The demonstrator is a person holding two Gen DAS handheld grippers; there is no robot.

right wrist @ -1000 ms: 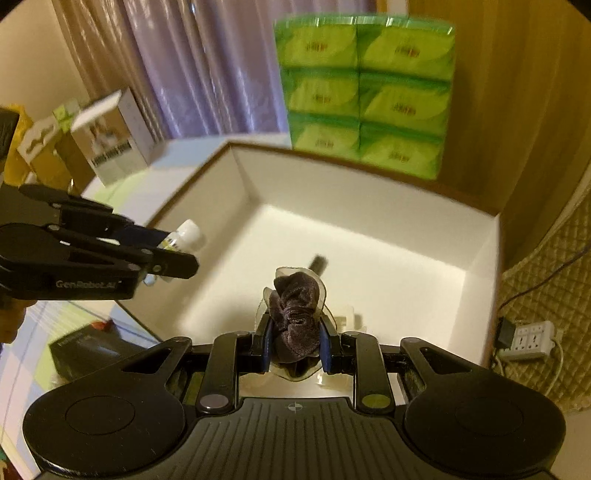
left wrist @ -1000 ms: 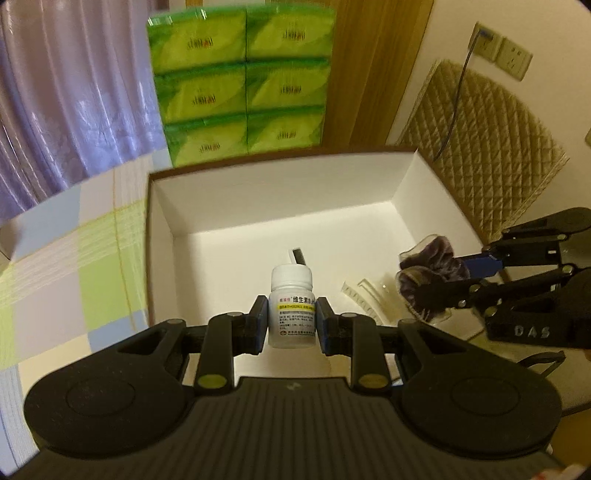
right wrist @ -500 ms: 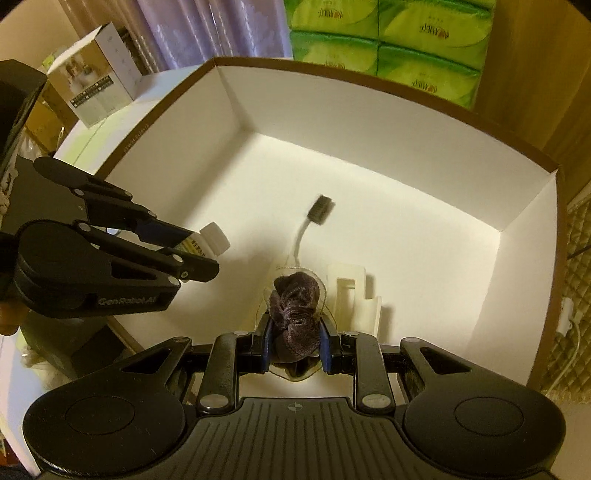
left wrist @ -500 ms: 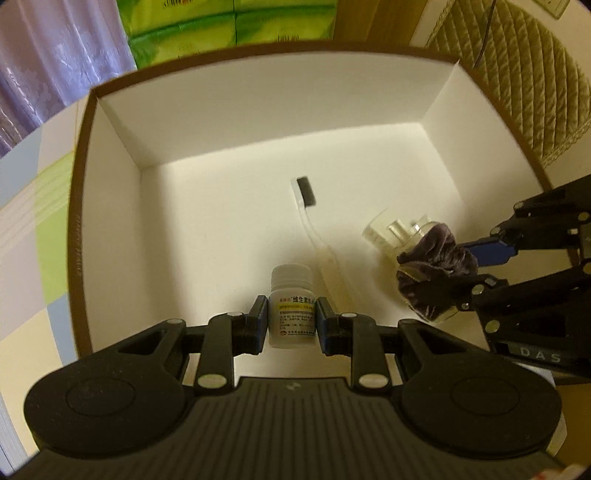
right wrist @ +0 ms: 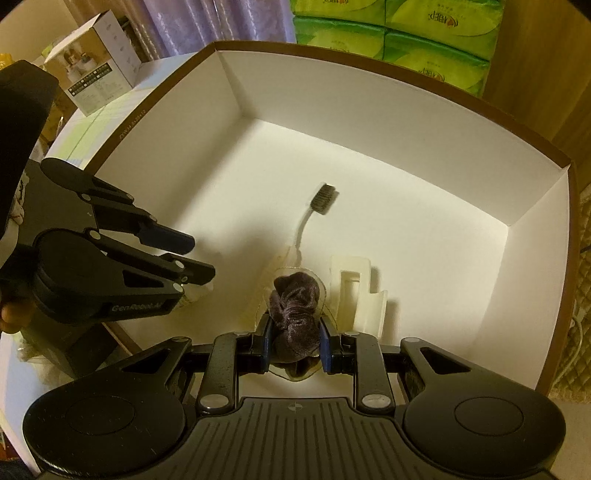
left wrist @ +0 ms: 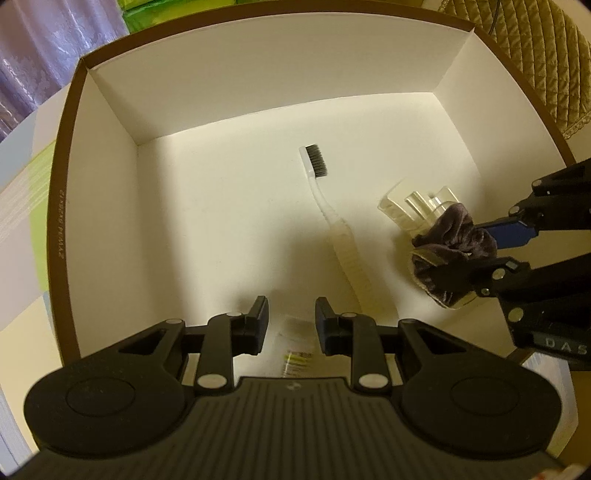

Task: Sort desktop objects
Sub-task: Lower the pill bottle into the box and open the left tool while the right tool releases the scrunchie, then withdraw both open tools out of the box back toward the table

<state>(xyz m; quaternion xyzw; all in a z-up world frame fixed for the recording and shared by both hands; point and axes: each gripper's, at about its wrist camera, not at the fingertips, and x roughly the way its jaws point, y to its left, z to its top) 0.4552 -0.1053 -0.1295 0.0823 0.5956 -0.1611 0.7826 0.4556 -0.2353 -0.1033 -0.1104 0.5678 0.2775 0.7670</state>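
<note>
A white box (left wrist: 258,74) with a brown rim fills both views. My left gripper (left wrist: 290,317) is open just above the box floor. The white medicine bottle (left wrist: 295,356) shows blurred below its fingers, free of them; the right wrist view shows the bottle (right wrist: 195,293) beneath the left gripper (right wrist: 197,256). My right gripper (right wrist: 295,326) is shut on a dark velvet scrunchie (right wrist: 295,302) in a clear wrapper, low inside the box. A clear toothbrush (left wrist: 332,221) and a clear plastic holder (left wrist: 406,206) lie on the box floor.
Green tissue packs (right wrist: 406,29) stand stacked behind the box. A white carton (right wrist: 99,85) sits on the table to the left. A purple curtain (left wrist: 44,55) and a quilted chair back (left wrist: 535,55) flank the box. A checked tablecloth (left wrist: 22,206) lies left of the box.
The left gripper went down into the box, opened and let the medicine bottle go. The right gripper also moved lower into the box, still holding the scrunchie.
</note>
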